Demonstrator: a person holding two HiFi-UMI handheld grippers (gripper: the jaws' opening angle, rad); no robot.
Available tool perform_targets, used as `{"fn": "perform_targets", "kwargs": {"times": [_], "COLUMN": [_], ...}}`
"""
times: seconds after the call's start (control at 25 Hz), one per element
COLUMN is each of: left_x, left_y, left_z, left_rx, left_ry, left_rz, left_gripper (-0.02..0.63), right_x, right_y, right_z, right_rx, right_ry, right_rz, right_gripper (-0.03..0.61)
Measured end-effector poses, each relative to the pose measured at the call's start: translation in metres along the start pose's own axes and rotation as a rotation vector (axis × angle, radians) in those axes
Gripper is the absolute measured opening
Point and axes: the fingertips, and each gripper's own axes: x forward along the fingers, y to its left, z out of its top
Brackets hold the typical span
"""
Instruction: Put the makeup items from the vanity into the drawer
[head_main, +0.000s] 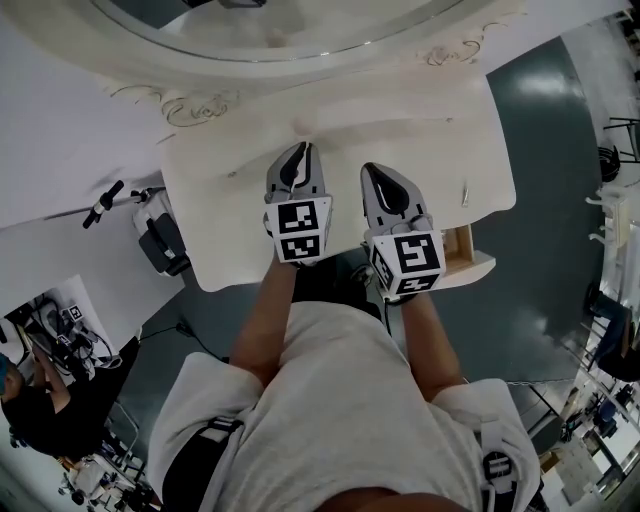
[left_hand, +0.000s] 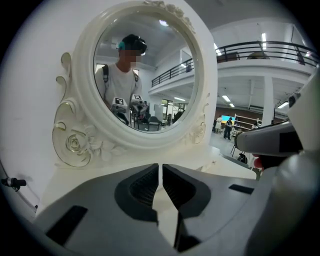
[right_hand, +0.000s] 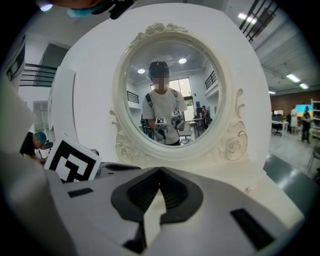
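Both grippers hover side by side over the cream vanity top (head_main: 420, 120). My left gripper (head_main: 297, 160) is shut with nothing between its jaws; in its own view the left gripper (left_hand: 160, 169) points at the base of the mirror. To its right, the right gripper (head_main: 377, 175) is also shut and empty, and in the right gripper view this gripper (right_hand: 160, 174) faces the mirror too. A slim silver makeup item (head_main: 465, 193) lies near the vanity's right edge. Below it, a wooden drawer (head_main: 462, 250) stands partly pulled out at the front right corner.
An oval mirror (right_hand: 170, 95) in an ornate white frame (left_hand: 80, 145) rises at the back of the vanity. A black and white machine (head_main: 160, 240) stands on the floor to the left. A seated person (head_main: 40, 410) is at the lower left.
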Motion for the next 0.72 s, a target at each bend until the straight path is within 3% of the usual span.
{"fn": "perform_targets", "kwargs": {"times": [0.24, 0.36, 0.72], "left_x": [0.028, 0.039, 0.061], "left_y": [0.011, 0.016, 0.027], "left_z": [-0.012, -0.018, -0.030], "left_rx": [0.005, 0.007, 0.009], "left_ry": [0.060, 0.094, 0.154], "left_rz": [0.002, -0.004, 0.007], "left_gripper": [0.020, 0.127, 0.147], "right_x": [0.018, 0.023, 0.028], "right_y": [-0.013, -0.021, -0.037], "right_z": [-0.004, -0.004, -0.005], "right_rx": [0.016, 0.025, 0.034], "right_ry": [0.020, 0.026, 0.041], "right_rz": [-0.018, -0.035, -0.066], "right_gripper": [0.014, 0.014, 0.014]}}
